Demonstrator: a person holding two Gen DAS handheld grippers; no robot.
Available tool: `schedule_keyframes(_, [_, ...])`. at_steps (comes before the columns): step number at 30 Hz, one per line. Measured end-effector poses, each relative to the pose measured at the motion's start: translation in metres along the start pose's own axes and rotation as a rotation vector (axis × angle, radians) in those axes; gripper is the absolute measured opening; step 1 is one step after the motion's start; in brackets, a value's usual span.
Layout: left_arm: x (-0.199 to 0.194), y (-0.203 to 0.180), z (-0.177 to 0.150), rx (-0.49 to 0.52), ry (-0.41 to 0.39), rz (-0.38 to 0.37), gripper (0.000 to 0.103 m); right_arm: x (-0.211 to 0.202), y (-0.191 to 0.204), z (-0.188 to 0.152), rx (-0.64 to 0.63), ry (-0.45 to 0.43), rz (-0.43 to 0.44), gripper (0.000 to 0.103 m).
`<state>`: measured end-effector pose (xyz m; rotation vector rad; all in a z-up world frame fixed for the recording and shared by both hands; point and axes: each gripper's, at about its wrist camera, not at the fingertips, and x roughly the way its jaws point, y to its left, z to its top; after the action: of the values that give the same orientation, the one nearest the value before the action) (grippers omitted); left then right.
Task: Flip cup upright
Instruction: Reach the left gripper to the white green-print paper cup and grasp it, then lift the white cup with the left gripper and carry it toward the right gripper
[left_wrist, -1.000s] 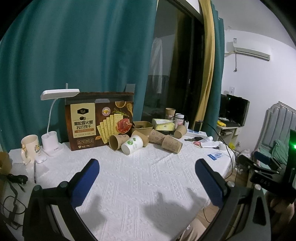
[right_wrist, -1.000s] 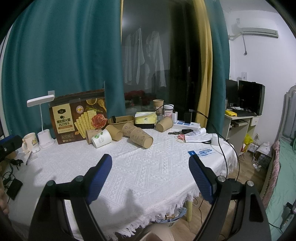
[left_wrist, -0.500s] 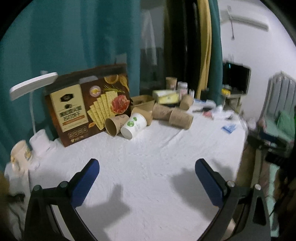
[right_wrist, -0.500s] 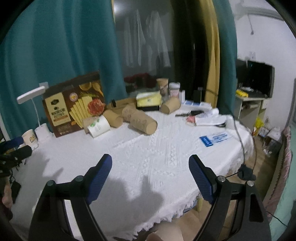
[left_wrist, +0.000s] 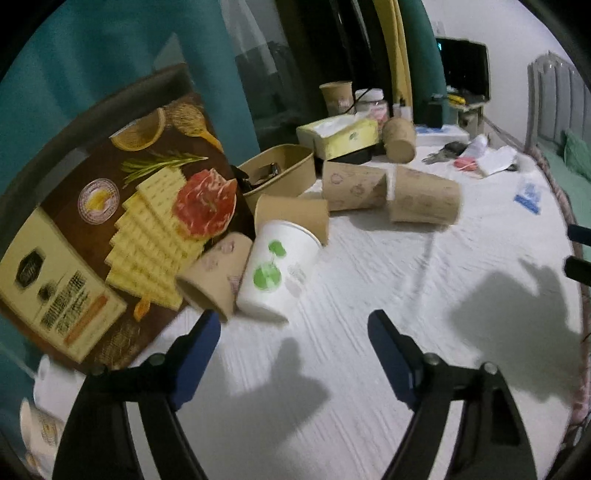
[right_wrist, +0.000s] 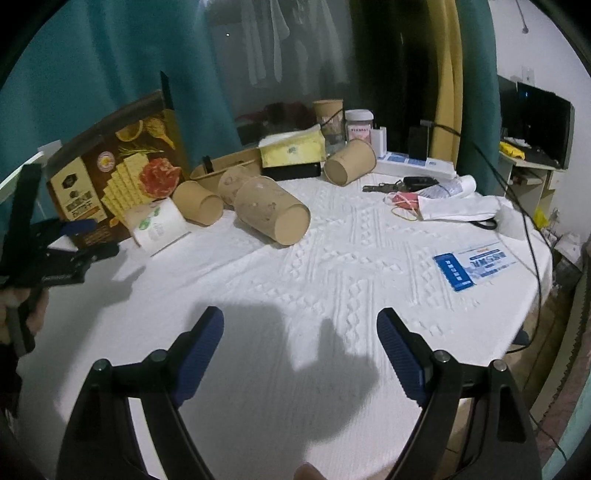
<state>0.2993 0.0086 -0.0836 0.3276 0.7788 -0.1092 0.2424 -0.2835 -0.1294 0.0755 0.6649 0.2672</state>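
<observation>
Several paper cups lie on their sides on the white tablecloth (left_wrist: 369, 314). Nearest my left gripper (left_wrist: 293, 328) is a white cup with green marks (left_wrist: 277, 273), its mouth facing away from me, just beyond the fingertips. A brown cup (left_wrist: 216, 280) lies against its left side. More brown cups (left_wrist: 424, 199) lie farther back. The left jaws have just been closing; they stand apart with nothing between them. My right gripper (right_wrist: 301, 319) hangs open over bare cloth, well short of a large brown cup (right_wrist: 273, 210) and the white cup (right_wrist: 157, 225).
A cracker box (left_wrist: 122, 221) leans behind the cups. A brown paper bowl (left_wrist: 280, 173), a tissue box (left_wrist: 340, 134) and an upright cup (left_wrist: 336, 98) stand at the back. Keys, papers (right_wrist: 454, 208), a blue card (right_wrist: 472, 264) and a cable lie at the right, near the table edge.
Both grippers have moved forward and down toward the cups, which now look much larger. The left view has rolled, and the left jaws stand narrower than before.
</observation>
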Motion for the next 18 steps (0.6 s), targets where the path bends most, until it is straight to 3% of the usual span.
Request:
schedule_keyframes(5, [0.042, 0.005, 0.021, 0.059, 0.04, 0.008, 0.076, 0.018, -0.008, 0.004, 0.02, 0.026, 0.007, 0.083])
schedule_keyframes(14, [0.09, -0.001, 0.031, 0.141, 0.12, 0.046, 0.075, 0.026, -0.022, 0.001, 0.043, 0.031, -0.002, 0.083])
schedule_keyframes(16, [0.097, -0.003, 0.031, 0.155, 0.147, 0.057, 0.065, 0.025, -0.024, -0.001, 0.048, 0.032, -0.003, 0.083])
schedule_keyframes(18, [0.099, -0.003, 0.032, 0.159, 0.155, 0.058, 0.063, 0.023, -0.025, -0.002, 0.051, 0.032, -0.004, 0.083])
